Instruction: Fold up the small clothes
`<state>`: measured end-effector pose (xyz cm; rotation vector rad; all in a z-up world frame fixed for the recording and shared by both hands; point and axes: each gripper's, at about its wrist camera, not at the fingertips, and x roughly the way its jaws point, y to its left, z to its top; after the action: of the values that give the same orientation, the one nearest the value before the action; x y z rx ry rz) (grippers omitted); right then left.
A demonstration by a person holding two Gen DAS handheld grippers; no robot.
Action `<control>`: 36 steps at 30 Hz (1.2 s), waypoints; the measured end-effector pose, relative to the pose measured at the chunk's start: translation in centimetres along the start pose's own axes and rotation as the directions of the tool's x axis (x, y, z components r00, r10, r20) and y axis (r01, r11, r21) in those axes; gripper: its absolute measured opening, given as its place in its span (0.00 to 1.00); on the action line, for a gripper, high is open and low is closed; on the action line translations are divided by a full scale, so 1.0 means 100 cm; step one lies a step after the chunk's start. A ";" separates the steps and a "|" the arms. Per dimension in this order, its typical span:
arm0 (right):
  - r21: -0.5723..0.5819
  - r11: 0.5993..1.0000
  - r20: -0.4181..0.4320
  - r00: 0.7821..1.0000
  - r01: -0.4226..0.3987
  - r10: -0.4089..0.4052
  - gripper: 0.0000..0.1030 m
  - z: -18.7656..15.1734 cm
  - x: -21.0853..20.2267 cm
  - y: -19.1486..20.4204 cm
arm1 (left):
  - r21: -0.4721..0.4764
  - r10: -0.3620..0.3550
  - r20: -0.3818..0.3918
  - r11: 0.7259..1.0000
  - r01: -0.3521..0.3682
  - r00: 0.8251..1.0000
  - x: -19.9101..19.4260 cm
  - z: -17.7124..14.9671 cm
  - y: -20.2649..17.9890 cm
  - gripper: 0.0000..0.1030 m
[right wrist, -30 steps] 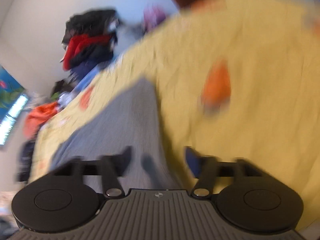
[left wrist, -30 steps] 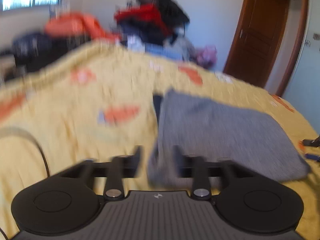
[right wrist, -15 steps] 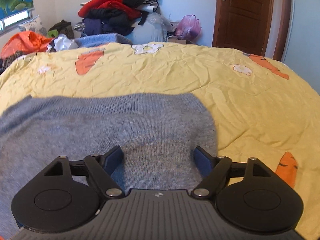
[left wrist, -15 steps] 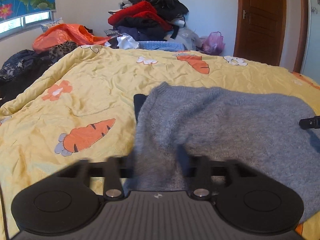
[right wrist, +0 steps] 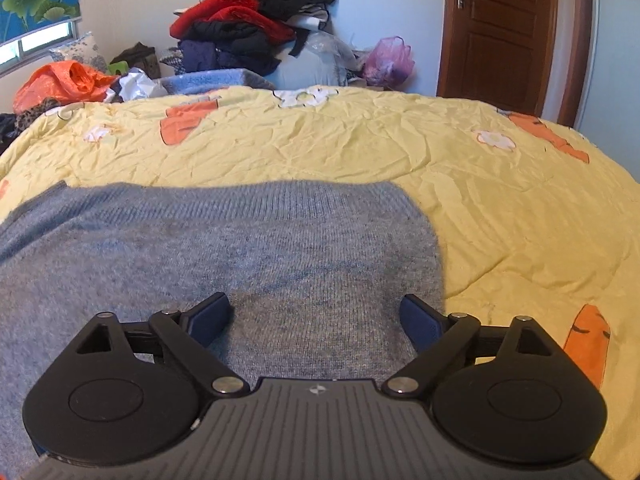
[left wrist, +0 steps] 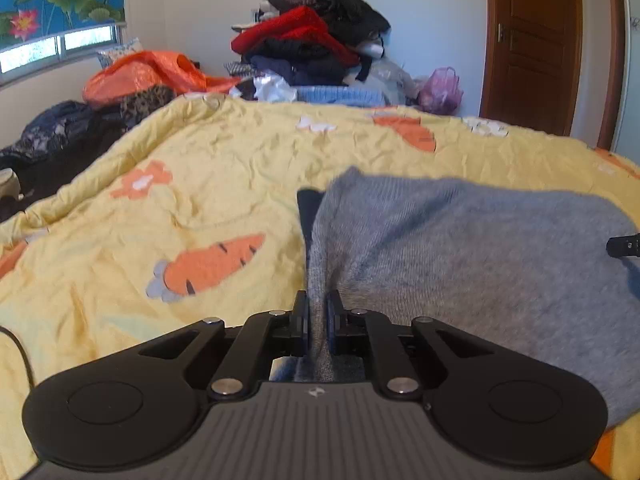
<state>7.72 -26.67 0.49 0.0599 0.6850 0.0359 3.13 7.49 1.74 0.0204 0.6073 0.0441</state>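
A grey knit sweater [left wrist: 460,256] lies on a yellow carrot-print bedspread [left wrist: 224,168]. My left gripper [left wrist: 318,316] is shut on the sweater's near left edge, with the fabric bunched between its fingers. A dark piece [left wrist: 308,208] shows under the sweater's left edge. In the right wrist view the sweater [right wrist: 240,252] lies flat with its ribbed hem away from me. My right gripper [right wrist: 316,316] is open just above the sweater's near right part. Its tip [left wrist: 624,245] shows at the right edge of the left wrist view.
A pile of clothes [left wrist: 308,44] stands beyond the far side of the bed. Orange bags [left wrist: 140,72] and dark clothes [left wrist: 60,132] lie at the left. A wooden door [left wrist: 532,40] is at the back right. A cable [left wrist: 20,356] runs at the near left.
My left gripper has closed on the sweater's left edge. My right gripper has swung round to face the sweater and has opened wider above it.
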 end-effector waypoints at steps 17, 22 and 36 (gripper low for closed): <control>-0.135 0.991 -0.052 0.998 0.017 -0.024 0.85 0.046 0.079 0.019 | 0.113 -0.102 -0.125 0.987 0.117 0.987 0.141 0.087 -0.084 1.00; -0.077 0.997 -0.037 0.999 -0.002 0.000 0.96 0.038 0.081 0.002 | 0.067 -0.133 -0.166 0.987 0.146 0.977 0.155 0.076 -0.064 1.00; -0.133 0.990 0.015 0.999 0.041 -0.039 1.00 0.009 0.043 0.015 | 0.059 -0.119 -0.155 0.990 0.129 0.981 0.157 0.079 -0.068 1.00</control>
<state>11.57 -25.01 -1.46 -0.0817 0.6697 0.0422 20.72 1.42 -0.91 0.0465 0.7601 -0.0971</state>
